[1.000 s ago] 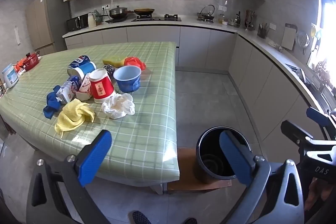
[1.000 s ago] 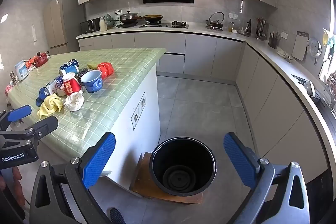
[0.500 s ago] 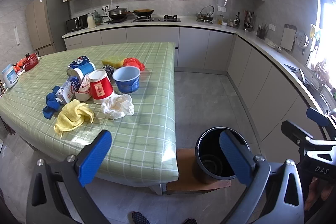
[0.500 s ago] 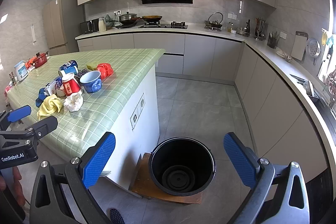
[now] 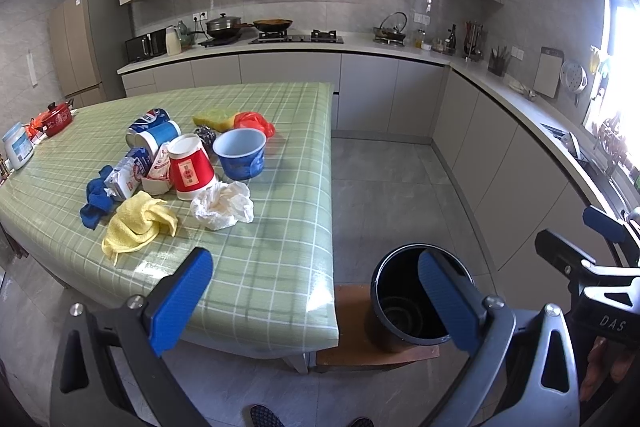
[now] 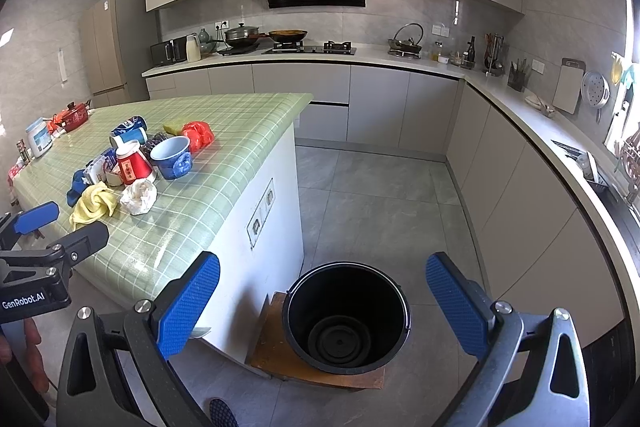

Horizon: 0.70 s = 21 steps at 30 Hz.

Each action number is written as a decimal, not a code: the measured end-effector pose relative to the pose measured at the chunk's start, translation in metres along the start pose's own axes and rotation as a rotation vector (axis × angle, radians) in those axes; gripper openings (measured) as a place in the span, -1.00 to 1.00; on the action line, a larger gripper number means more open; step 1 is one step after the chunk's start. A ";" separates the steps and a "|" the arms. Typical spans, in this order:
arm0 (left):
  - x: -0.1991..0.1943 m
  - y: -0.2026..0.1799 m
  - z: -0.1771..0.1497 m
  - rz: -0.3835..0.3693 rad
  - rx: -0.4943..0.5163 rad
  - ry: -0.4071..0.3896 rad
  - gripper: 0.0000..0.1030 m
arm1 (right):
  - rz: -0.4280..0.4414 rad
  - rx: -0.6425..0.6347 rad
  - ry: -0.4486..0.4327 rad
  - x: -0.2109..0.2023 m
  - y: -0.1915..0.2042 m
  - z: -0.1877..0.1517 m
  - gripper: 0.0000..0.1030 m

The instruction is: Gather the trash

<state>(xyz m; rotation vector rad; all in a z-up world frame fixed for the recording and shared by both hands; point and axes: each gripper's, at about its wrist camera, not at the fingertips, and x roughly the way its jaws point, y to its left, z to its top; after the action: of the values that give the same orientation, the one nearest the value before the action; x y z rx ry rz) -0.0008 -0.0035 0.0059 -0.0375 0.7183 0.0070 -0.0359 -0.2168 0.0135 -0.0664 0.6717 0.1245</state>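
Observation:
Trash lies in a cluster on the green checked table (image 5: 272, 267): a crumpled white tissue (image 5: 223, 205), a red paper cup (image 5: 190, 167), a blue bowl (image 5: 240, 153), a blue can (image 5: 154, 133), a red plastic bag (image 5: 254, 121) and small cartons (image 5: 130, 175). A black bin (image 6: 346, 315) stands on a wooden board on the floor by the table's corner. My left gripper (image 5: 316, 295) is open and empty, over the table's near edge. My right gripper (image 6: 324, 303) is open and empty, above the bin.
A yellow cloth (image 5: 136, 225) and a blue cloth (image 5: 96, 201) lie beside the trash. A red pot (image 5: 56, 115) and a white jar (image 5: 17, 147) stand at the table's far left. Kitchen counters (image 6: 400, 63) run along the back and right walls.
Both grippers have barely shifted; the view has drifted slightly. Nothing was picked up or let go.

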 end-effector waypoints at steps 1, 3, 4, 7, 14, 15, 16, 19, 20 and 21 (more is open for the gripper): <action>0.000 0.000 0.000 0.000 0.000 0.000 1.00 | -0.001 -0.001 0.000 0.000 0.000 0.000 1.00; 0.000 0.000 0.000 0.000 0.000 0.000 1.00 | 0.001 0.002 0.002 0.000 -0.002 0.000 1.00; 0.000 0.000 0.000 -0.001 0.000 0.001 1.00 | 0.002 0.003 0.001 0.000 -0.002 0.000 1.00; 0.000 0.000 0.000 -0.001 0.001 0.000 1.00 | 0.000 0.001 0.002 0.000 -0.001 0.000 1.00; 0.000 0.000 0.000 -0.001 0.002 -0.001 1.00 | 0.000 0.001 0.001 0.000 0.000 0.000 1.00; 0.000 0.000 0.000 -0.002 0.001 0.000 1.00 | 0.000 0.002 0.001 0.000 -0.001 0.000 1.00; 0.000 0.000 0.000 -0.001 0.001 -0.001 1.00 | 0.000 0.002 0.001 0.000 -0.001 0.000 1.00; 0.001 0.000 0.001 -0.003 0.005 0.000 1.00 | 0.000 0.003 0.000 0.000 -0.002 0.000 1.00; 0.001 0.000 0.002 -0.003 0.006 -0.001 1.00 | -0.001 0.004 0.001 0.000 -0.001 0.002 1.00; 0.001 -0.001 0.003 -0.004 0.007 -0.001 1.00 | -0.003 0.007 0.002 -0.001 -0.003 0.005 1.00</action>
<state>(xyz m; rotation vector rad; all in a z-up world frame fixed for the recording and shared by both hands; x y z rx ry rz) 0.0019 -0.0042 0.0077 -0.0324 0.7174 0.0005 -0.0332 -0.2189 0.0183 -0.0607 0.6740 0.1193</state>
